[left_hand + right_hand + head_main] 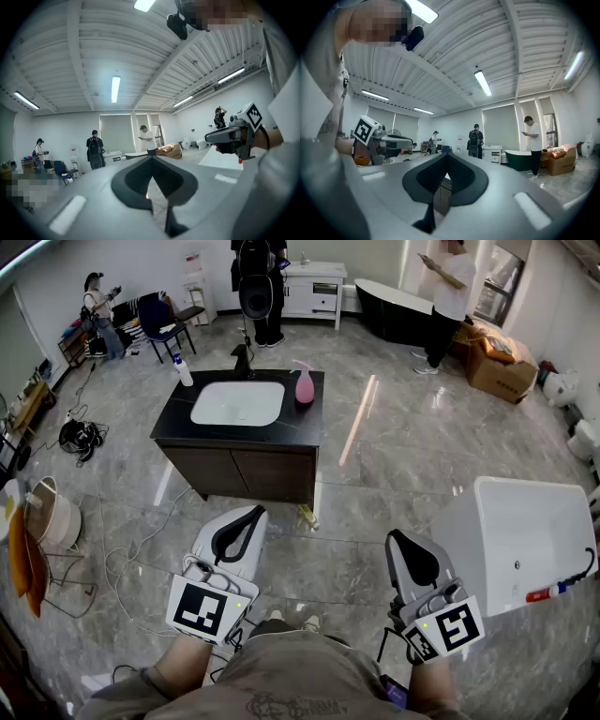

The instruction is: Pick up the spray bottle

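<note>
The pink spray bottle [305, 385] stands upright on the black vanity top [178, 413], just right of the white sink basin [238, 402]. Both grippers are held low near the person's waist, well short of the vanity. My left gripper [255, 512] points up toward the cabinet front, its jaws together with nothing between them. My right gripper [394, 536] is likewise shut and empty. In the left gripper view the jaws [151, 157] meet at the tip, and the right gripper view shows the same [447, 154]. The bottle does not show in either gripper view.
A white bottle with a blue cap [183, 369] and a black faucet [244, 360] stand on the vanity's far side. A white tub [525, 540] lies at the right, cables [122, 568] and a basket [52, 517] at the left. People, a black bathtub [394, 310] and boxes [502, 367] are far back.
</note>
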Demonstrator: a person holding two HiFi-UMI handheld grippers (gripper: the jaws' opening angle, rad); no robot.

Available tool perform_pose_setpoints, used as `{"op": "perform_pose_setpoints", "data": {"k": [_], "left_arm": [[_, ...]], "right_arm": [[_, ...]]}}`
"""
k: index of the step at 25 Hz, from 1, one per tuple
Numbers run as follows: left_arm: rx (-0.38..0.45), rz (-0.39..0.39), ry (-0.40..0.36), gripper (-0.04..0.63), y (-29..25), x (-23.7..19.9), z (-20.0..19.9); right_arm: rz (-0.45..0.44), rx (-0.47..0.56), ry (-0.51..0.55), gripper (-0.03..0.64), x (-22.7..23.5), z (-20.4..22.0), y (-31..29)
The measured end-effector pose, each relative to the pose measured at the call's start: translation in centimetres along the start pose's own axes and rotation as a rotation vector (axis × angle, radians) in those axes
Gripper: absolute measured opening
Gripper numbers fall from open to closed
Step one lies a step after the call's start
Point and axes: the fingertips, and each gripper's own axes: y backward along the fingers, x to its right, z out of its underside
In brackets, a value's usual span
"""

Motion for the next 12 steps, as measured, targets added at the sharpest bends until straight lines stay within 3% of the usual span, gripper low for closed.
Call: {"op": "perform_pose_setpoints", "data": {"k": [12], "left_arm": [[-0.029, -0.020, 0.024, 0.000, -0.02, 0.29, 0.74]], "right_arm": [[0.015, 0.022, -0.026, 0.028, 0.81, 0.25, 0.20]]}}
